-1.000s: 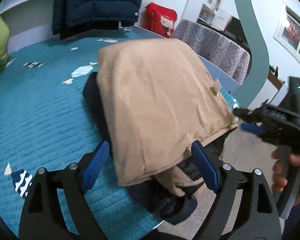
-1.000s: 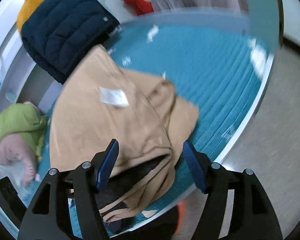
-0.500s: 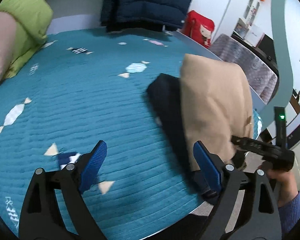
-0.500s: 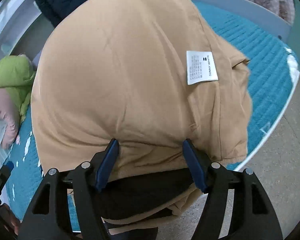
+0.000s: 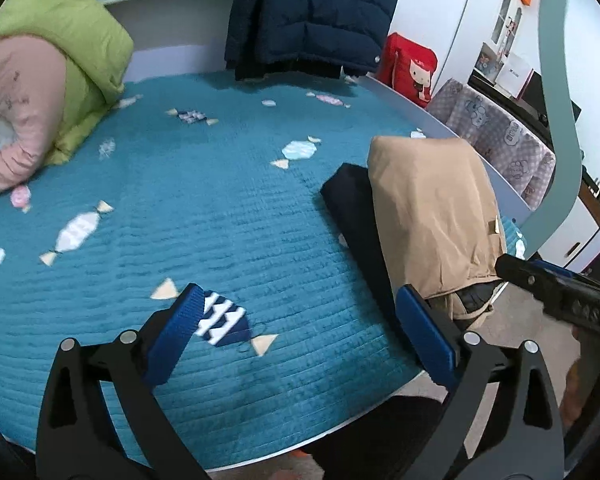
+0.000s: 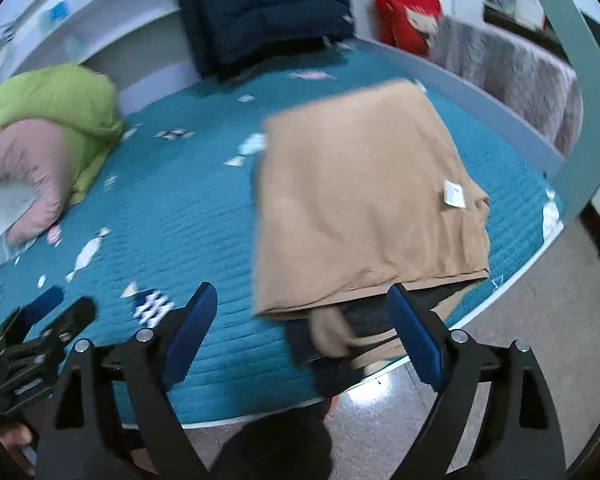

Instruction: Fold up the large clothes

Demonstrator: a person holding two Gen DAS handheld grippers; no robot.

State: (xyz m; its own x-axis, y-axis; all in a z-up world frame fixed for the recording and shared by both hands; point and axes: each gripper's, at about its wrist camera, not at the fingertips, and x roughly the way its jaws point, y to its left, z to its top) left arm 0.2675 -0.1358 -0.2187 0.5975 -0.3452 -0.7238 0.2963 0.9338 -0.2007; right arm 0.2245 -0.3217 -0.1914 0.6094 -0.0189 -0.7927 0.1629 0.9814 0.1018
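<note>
Hovering just above the near edge of the bed (image 5: 228, 216), the left hand-held gripper (image 5: 300, 320) has its blue pads spread wide with nothing between them, only teal quilt and a striped candy motif (image 5: 222, 322) showing in the gap. The right hand-held gripper (image 6: 304, 328) is likewise spread wide and empty, its right pad close to the near end of the folded tan garment (image 6: 364, 196), which lies on the right side of the bed with its near end at the mattress edge. A dark lining (image 5: 354, 216) shows along the garment's left side, a loose tan and dark part spills over the bed edge toward the floor (image 6: 540, 320), and a white care label (image 6: 454, 194) sits near its right edge. Farther left, a green and pink quilt bundle (image 5: 48, 80) rests on the bed. At the back, a navy puffer jacket (image 5: 312, 12) hangs against the wall, with a red bag (image 5: 410, 68) to its right.
</note>
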